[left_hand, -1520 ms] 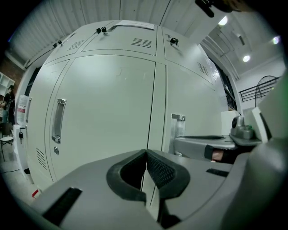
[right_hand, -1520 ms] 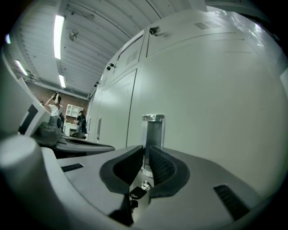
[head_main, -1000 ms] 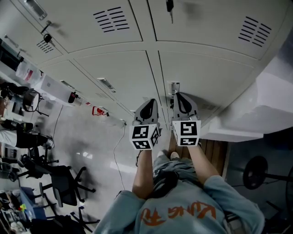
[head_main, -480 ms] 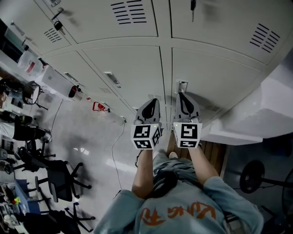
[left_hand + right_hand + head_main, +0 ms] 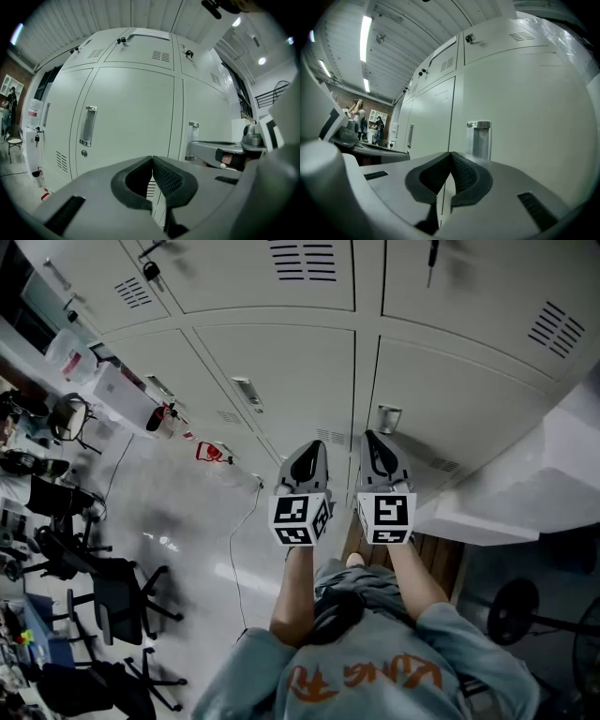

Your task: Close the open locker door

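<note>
A wall of grey lockers [image 5: 281, 362] fills the top of the head view; every door I can see lies flush. The door [image 5: 450, 399] with the chrome handle [image 5: 387, 418] is straight ahead of my right gripper [image 5: 372, 442], which is shut and empty, a short way off it. In the right gripper view that handle [image 5: 478, 138] stands just beyond the closed right gripper [image 5: 451, 154]. My left gripper [image 5: 307, 451] is beside it, also shut and empty, facing the neighbouring door [image 5: 131, 117] with its own handle [image 5: 87, 125].
A white bulky shape [image 5: 525, 484] juts out at the right above a wooden pallet [image 5: 441, 559]. Office chairs [image 5: 112, 596] and a cable [image 5: 239, 549] are on the shiny floor to the left. A red item [image 5: 211, 451] lies at the lockers' foot. People [image 5: 361, 117] stand far off.
The head view has swung, so the lockers and the chrome handle have slid to the right in the picture. Both grippers stay side by side and shut.
</note>
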